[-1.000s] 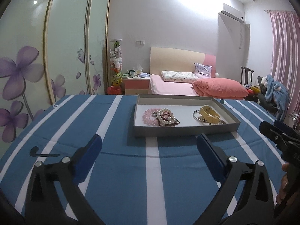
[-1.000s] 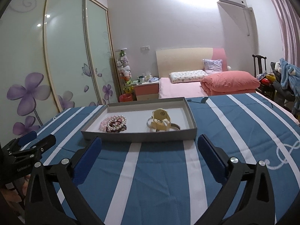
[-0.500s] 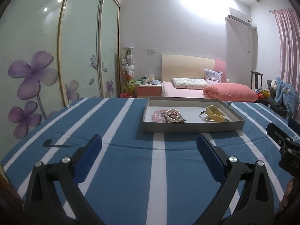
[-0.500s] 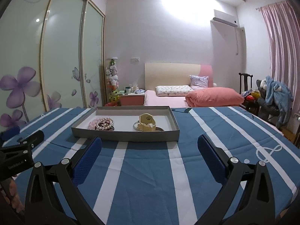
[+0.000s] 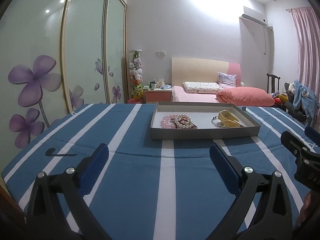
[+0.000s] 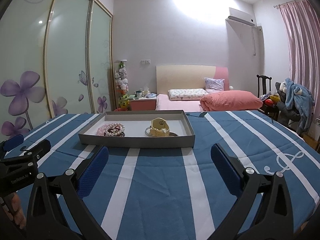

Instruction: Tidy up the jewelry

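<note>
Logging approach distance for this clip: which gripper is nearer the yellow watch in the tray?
Right, by a small margin. The right gripper sits almost straight in front of the watch; the left gripper is further left, nearer the bead bracelets. Both are open, short of the tray.

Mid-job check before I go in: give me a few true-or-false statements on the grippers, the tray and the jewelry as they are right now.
1. Both grippers are open and hold nothing. True: the left gripper and the right gripper hang over the blue striped cloth with jaws wide apart.
2. The pearl bracelet lies on the cloth outside the tray. False: the pearl bracelet lies inside the gray tray, on its left side.
3. The yellow watch is in the tray's right half. True: the yellow watch sits there beside a silver bangle.
4. The left gripper touches the tray. False: it is short of the near wall.
</note>
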